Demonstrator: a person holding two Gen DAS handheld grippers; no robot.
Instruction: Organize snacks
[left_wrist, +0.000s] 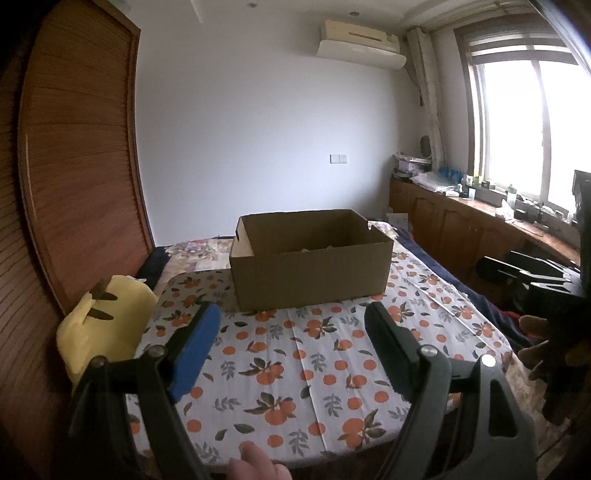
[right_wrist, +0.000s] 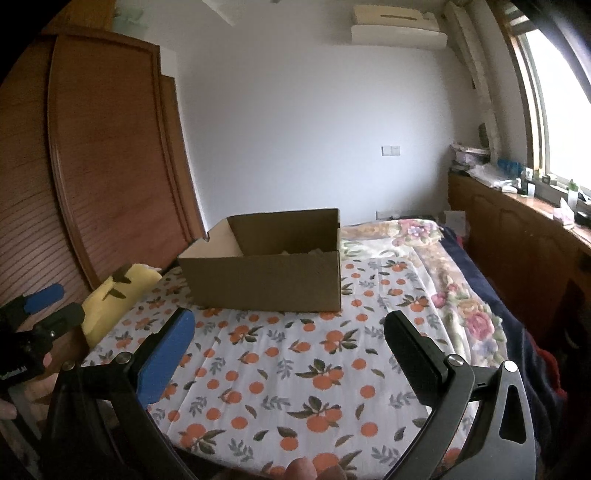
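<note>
on the bed's orange-print cloth (left_wrist: 332, 369) stands an open cardboard box (left_wrist: 310, 273), pale contents barely visible inside, too hidden to identify. left gripper (left_wrist: 291, 332) and right gripper (right_wrist: 288, 332) both hover above the cloth short of the box, fingers spread wide, grasping nothing. yellow plush (left_wrist: 107, 325) lies at the cloth's left edge, beside the wooden wardrobe (left_wrist: 74, 166).

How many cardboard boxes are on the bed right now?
1. The cardboard box sits open on the orange-print sheet, ahead of both open claws. Its contents are mostly hidden; nothing else box-like shows.
</note>
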